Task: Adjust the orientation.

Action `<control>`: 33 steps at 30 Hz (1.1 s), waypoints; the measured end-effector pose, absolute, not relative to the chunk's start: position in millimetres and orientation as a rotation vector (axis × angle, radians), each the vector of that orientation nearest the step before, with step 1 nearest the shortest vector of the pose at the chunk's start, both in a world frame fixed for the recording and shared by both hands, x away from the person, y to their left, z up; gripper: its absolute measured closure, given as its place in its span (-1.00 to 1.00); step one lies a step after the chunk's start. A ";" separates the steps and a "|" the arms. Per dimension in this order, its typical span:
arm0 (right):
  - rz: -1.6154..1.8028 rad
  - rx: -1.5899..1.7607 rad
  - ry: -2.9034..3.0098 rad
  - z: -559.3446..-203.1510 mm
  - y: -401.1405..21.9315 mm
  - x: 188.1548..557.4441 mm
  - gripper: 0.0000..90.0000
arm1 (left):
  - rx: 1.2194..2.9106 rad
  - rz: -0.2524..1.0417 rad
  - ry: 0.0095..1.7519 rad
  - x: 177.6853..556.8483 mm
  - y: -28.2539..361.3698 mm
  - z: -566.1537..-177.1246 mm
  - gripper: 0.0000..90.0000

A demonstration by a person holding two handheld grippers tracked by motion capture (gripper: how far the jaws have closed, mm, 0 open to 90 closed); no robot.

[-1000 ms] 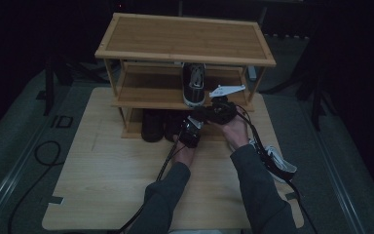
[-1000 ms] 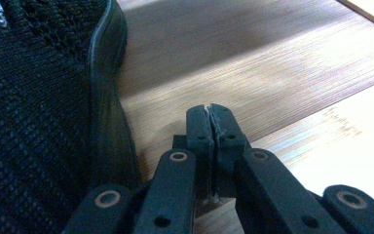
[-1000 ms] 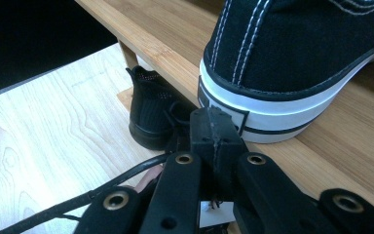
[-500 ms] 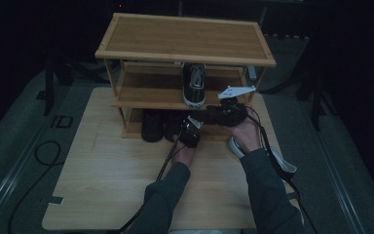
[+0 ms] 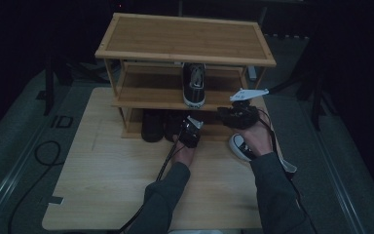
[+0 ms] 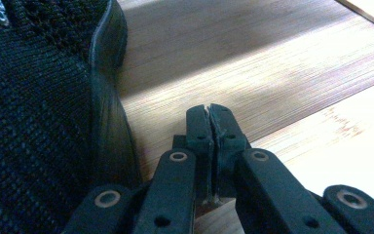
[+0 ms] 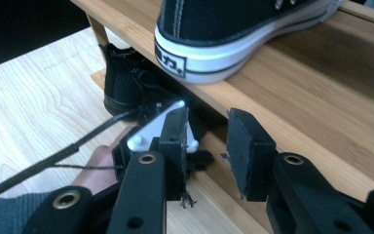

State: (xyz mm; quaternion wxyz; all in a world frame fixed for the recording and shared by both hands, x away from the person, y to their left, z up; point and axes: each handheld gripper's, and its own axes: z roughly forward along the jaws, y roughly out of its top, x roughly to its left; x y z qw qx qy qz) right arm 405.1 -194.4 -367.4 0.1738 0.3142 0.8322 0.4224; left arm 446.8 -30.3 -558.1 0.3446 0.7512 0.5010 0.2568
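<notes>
Apparently, sneaker [image 7: 233, 29] sits above right gripper's [image 7: 207, 151] parted fingers.

Dim room; pale wood desk [image 5: 102, 195] amid grey floor [image 5: 19, 141], black cable [image 5: 44, 151] at left, upper frame dark

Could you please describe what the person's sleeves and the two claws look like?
Both forearms wear dark grey sleeves. The left claw has black jaws on black link arms with metal rivets. The right claw has flat black pads and carries a grey three-cornered plate. A black cable trails from the left claw.
</notes>
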 end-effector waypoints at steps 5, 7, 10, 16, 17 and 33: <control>1.175 0.908 2.367 -372.6 -204.5 401.9 0.50 | 1.957 0.662 1.287 447.3 -29.9 -558.2 0.95; 1.166 0.920 2.365 -375.3 -209.2 400.7 0.50 | 1.958 0.663 1.290 447.2 -29.8 -558.1 0.95; 1.162 0.940 2.361 -379.5 -217.6 399.5 0.52 | 1.956 0.660 1.293 447.2 -29.2 -558.2 0.95; 1.158 0.972 2.367 -387.0 -233.0 397.5 0.66 | 1.958 0.659 1.291 447.2 -29.0 -558.1 0.95; 1.144 0.979 2.363 -388.3 -235.5 397.5 0.68 | 1.958 0.659 1.291 447.2 -29.0 -558.1 0.95; 1.070 1.120 2.328 -409.1 -282.6 391.5 0.73 | 1.959 0.661 1.290 447.1 -29.1 -558.1 0.95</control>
